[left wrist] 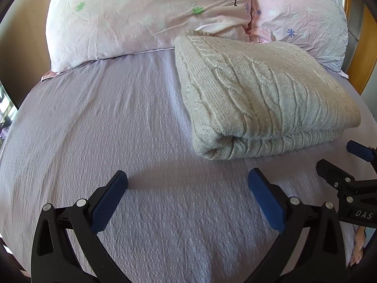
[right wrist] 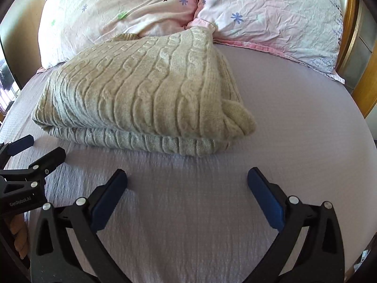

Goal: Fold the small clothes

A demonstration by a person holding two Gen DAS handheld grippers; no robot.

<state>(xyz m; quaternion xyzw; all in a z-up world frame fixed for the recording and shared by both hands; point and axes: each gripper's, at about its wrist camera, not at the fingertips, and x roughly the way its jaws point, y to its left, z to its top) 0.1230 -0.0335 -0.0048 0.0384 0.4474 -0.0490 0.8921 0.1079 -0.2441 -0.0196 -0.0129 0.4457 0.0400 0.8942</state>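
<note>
A beige cable-knit sweater (left wrist: 264,99) lies folded in a thick stack on the lilac bed sheet (left wrist: 117,129); it also shows in the right wrist view (right wrist: 141,99). My left gripper (left wrist: 187,179) is open and empty, low over the sheet in front of the sweater's left corner. My right gripper (right wrist: 187,178) is open and empty, just in front of the sweater's near edge. Each gripper shows at the edge of the other's view: the right gripper (left wrist: 353,165) and the left gripper (right wrist: 30,153).
Two floral pink pillows (left wrist: 146,18) (right wrist: 271,16) lie against the head of the bed behind the sweater. A wooden bed frame (right wrist: 367,75) runs along the right. Bare sheet lies left of the sweater and in front of both grippers.
</note>
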